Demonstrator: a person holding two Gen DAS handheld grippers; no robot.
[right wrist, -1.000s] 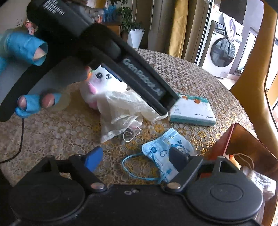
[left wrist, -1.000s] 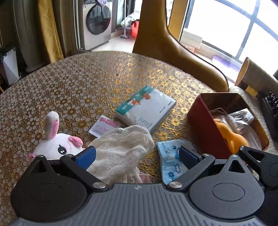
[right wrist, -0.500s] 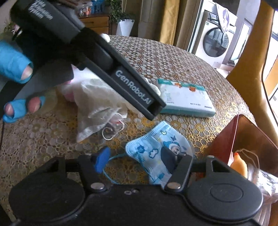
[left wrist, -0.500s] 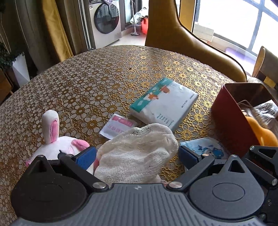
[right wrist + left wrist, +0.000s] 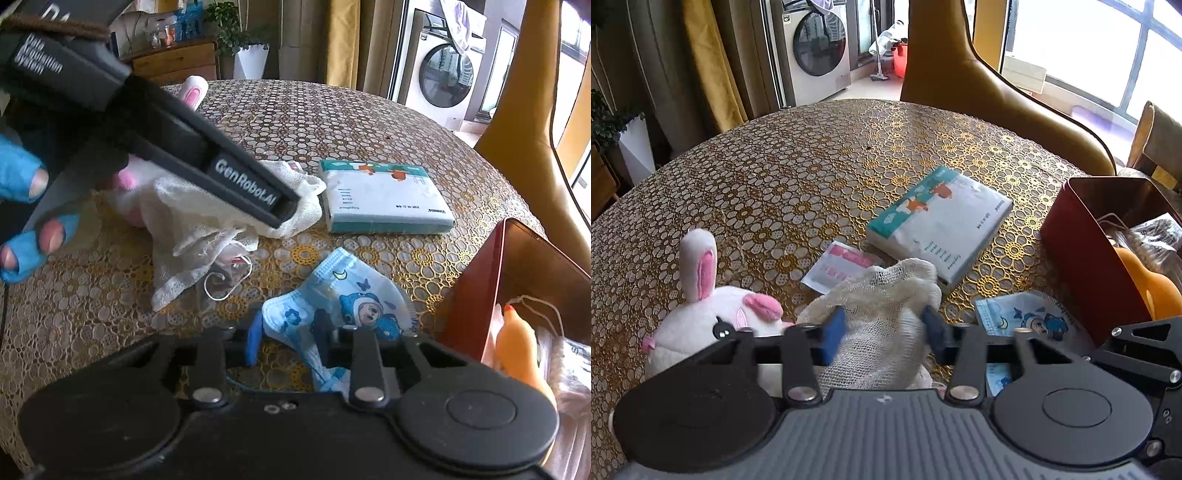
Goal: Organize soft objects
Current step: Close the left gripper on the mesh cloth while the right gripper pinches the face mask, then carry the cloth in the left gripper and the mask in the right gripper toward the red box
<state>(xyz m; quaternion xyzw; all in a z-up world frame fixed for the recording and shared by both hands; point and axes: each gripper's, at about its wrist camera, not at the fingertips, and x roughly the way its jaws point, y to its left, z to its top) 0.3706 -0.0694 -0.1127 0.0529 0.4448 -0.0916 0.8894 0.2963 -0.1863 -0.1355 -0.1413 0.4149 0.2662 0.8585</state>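
I see the round table (image 5: 812,155) in its gold lace cover, with the red box (image 5: 1082,254) at its right edge. Near the front edge my left gripper (image 5: 882,326) has just been closing and now clamps the crumpled cream gauze cloth (image 5: 882,295), beside the plush bunny (image 5: 713,314). My right gripper (image 5: 288,338) has just been closing too and pinches the blue cartoon face mask (image 5: 343,299), flat beside the box.
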